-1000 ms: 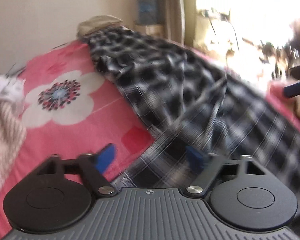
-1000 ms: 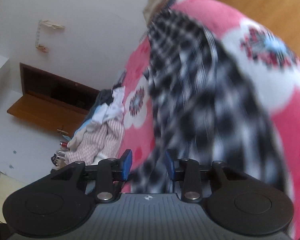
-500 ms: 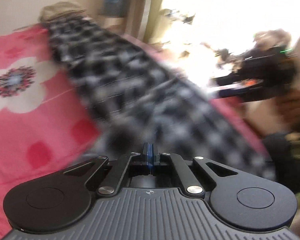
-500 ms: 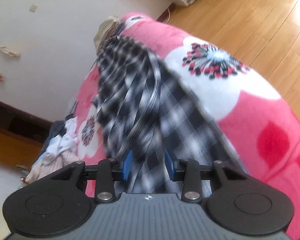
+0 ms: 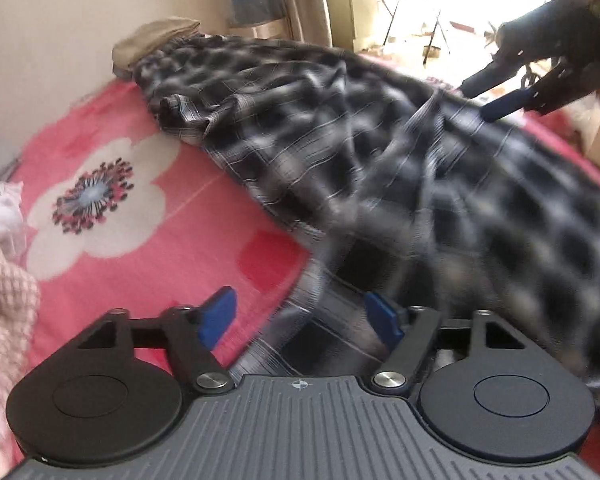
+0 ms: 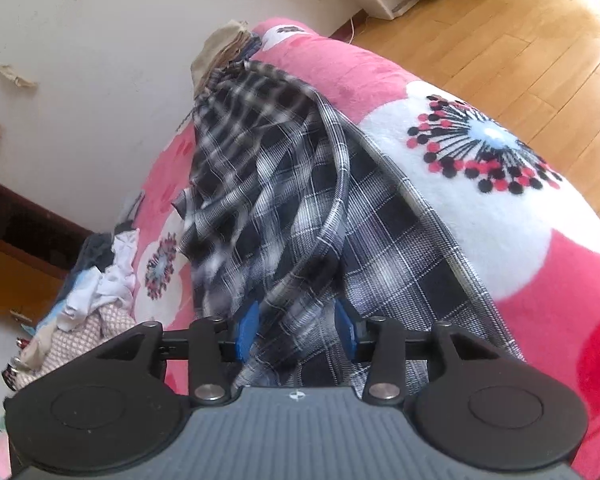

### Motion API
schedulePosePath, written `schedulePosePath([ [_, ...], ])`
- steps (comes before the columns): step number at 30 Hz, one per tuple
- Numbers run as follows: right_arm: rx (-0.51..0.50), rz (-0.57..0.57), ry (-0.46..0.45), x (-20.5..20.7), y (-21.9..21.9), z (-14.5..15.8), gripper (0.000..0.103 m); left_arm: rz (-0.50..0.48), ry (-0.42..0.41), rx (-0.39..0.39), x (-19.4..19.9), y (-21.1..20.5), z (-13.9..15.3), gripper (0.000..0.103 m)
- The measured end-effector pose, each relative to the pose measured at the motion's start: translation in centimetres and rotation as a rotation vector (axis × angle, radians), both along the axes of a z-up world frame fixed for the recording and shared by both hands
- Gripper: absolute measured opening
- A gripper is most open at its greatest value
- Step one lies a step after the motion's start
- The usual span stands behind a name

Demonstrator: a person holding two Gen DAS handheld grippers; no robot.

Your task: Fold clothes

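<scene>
Two grippers we log over one plaid shirt [image 5: 340, 152] on pink blanket [image 5: 140, 264]: left gripper [image 5: 302, 320] just spread wide, hem between its pads; right gripper [image 6: 296, 330] just widening, fabric bunched between, grip uncertain.

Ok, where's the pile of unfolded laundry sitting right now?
The laundry pile lies at the left edge of both wrist views, on the pink floral blanket, across a white flower from the plaid shirt, near the wall.
</scene>
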State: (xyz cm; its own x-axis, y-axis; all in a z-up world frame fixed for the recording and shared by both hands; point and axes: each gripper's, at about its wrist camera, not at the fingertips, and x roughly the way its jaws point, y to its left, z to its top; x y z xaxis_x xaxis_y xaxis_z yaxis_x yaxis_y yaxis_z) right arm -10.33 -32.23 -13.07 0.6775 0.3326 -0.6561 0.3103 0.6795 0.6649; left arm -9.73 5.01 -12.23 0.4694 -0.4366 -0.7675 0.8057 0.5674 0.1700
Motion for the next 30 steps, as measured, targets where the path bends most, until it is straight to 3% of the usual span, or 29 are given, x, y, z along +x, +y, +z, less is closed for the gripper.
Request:
schedulePosePath([
  [3,0.001,0.007,0.033,0.2,-0.2,-0.8,0.045,-0.048,-0.006,0.048,0.9,-0.8,-1.7,0.077],
  [5,-0.002,0.0,0.042,0.2,-0.4,-1.0,0.045,-0.073,0.046,0.013,1.1,-0.7,-1.7,0.054],
  [7,-0.007,-0.009,0.046,0.2,-0.7,-1.1,0.045,-0.087,0.071,-0.003,0.9,-0.7,-1.3,0.023],
  [9,-0.015,-0.019,0.042,0.2,-0.9,-0.9,0.045,-0.086,0.113,-0.023,0.5,-0.6,-0.6,0.004],
  [12,-0.029,-0.031,0.037,0.5,-1.3,-0.7,0.045,-0.081,0.224,-0.135,-0.7,0.1,1.5,0.003],
  [16,-0.049,-0.037,0.029,1.4,-1.4,-0.5,0.046,-0.169,0.33,-0.248,-3.4,-0.4,4.5,0.002],
  [19,-0.063,-0.043,0.025,2.2,-1.2,-0.4,0.051,-0.274,0.387,-0.287,-5.5,-1.5,5.8,0.002],
  [21,-0.081,-0.04,0.026,2.8,-1.1,-0.4,0.06,-0.328,0.437,-0.31,-6.7,-2.2,6.0,0.002],
  [26,-0.148,-0.023,0.049,3.7,-0.7,-0.8,0.061,-0.444,0.584,-0.373,-8.7,-4.7,5.9,0.001],
  [30,-0.199,-0.004,0.058,2.9,-0.4,-1.2,0.049,-0.554,0.543,-0.366,-10.6,-6.5,6.3,0.001],
])
